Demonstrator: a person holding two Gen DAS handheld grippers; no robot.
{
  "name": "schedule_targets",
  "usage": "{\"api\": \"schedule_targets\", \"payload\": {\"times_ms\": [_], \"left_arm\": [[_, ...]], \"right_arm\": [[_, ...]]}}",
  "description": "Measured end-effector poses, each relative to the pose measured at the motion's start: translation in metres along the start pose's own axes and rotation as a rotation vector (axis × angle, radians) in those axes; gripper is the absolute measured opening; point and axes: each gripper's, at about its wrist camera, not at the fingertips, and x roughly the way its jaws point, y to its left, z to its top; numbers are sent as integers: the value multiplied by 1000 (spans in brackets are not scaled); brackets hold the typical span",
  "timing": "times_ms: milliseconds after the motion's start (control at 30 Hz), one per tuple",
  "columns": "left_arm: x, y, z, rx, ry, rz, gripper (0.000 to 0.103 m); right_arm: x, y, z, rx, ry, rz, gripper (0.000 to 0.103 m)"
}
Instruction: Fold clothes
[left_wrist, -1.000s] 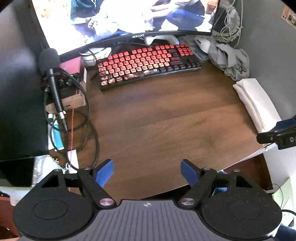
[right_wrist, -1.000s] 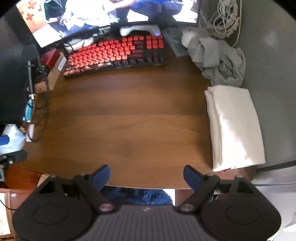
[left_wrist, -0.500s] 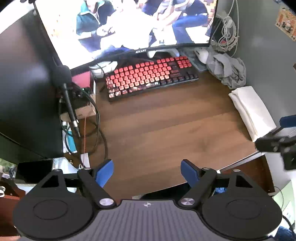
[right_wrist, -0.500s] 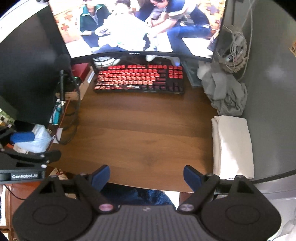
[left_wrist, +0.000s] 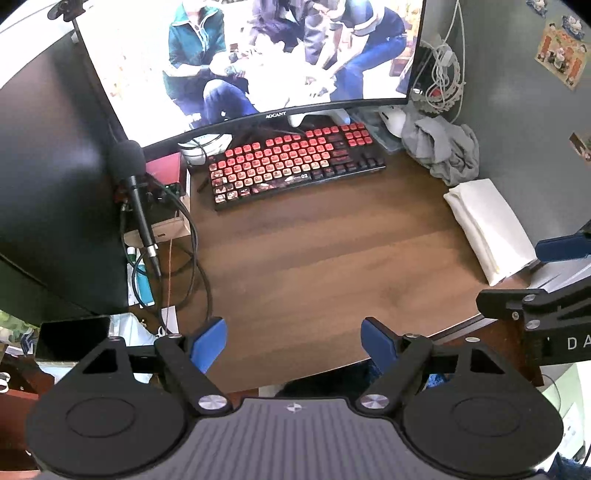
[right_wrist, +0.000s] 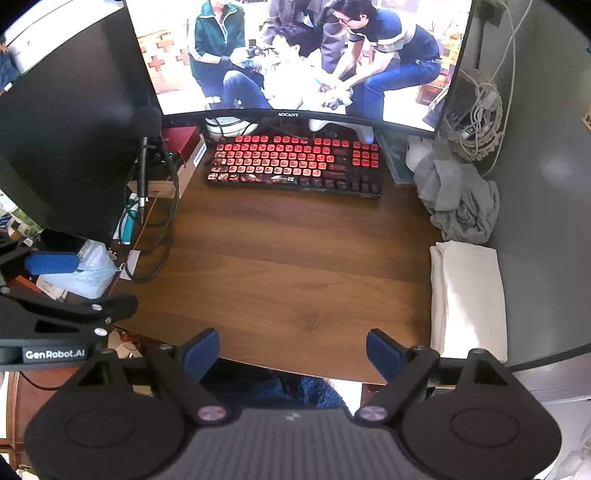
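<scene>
The left gripper (left_wrist: 294, 341) is high above the near edge of the wooden desk (left_wrist: 314, 258). Its two blue fingers (left_wrist: 207, 343) are spread wide apart and hold nothing. The right gripper (right_wrist: 292, 350) is also above the near edge of the desk, its blue fingers (right_wrist: 384, 354) are wide apart too, and nothing is between them. In the left wrist view the right gripper appears at 3 o'clock, at the frame's edge; in the right wrist view the left gripper appears at 9 o'clock.

The folded white cloth (right_wrist: 469, 299) lies flat at the right side of the desk, at about 4 o'clock in the right wrist view, along the grey wall (right_wrist: 546, 221). Just behind it, at 2 o'clock, there is a crumpled grey garment (right_wrist: 458, 199) in a heap; it touches the far end of the white cloth. Both clothes are well apart from both grippers.

At 12 o'clock stands a curved monitor (right_wrist: 295, 55) which is switched on, and in front of it a keyboard with red backlight (right_wrist: 291, 164). A black microphone (left_wrist: 135, 184) with cables is at 10 o'clock in the left wrist view. The middle of the desk is bare wood.
</scene>
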Motion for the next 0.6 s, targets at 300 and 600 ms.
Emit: {"api": "schedule_targets", "payload": {"times_ms": [300,600], "left_arm": [[-3,-3,-5,6,-1,-4,79],[-4,-1,-9,0,0,-2,79]], "right_arm": [[-4,2,-7,-12,-10,-4,86],[-5,4,-11,-15,-14,-2,86]]}}
